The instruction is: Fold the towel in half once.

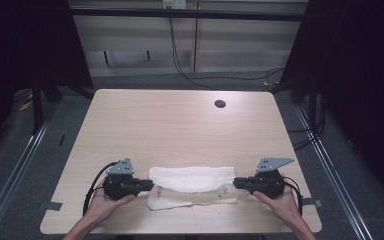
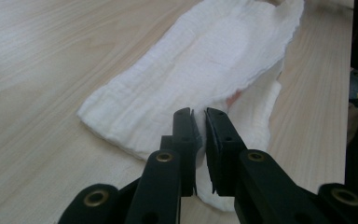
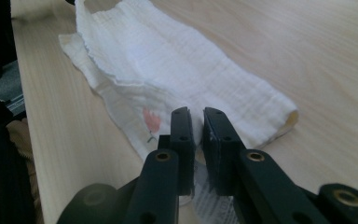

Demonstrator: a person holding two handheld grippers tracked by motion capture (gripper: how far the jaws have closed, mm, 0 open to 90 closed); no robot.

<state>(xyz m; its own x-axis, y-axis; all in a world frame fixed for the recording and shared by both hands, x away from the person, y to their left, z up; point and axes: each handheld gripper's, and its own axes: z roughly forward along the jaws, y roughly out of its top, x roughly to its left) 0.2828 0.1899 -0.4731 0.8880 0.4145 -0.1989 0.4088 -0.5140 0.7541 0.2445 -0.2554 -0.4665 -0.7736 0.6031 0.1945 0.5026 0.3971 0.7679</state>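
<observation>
Near the table's [image 1: 180, 125] front edge, folded white cloth [image 1: 192, 179] lengthwise left-right, each end pinched in left gripper [image 1: 150, 186] and right gripper [image 1: 236, 183] jaws.

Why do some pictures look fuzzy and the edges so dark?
High view: the table is evenly lit, the surroundings nearly black. Left gripper view: the fingers are soft and blurred, the cloth glares white. Right gripper view: the cloth's far end is hazy.
</observation>
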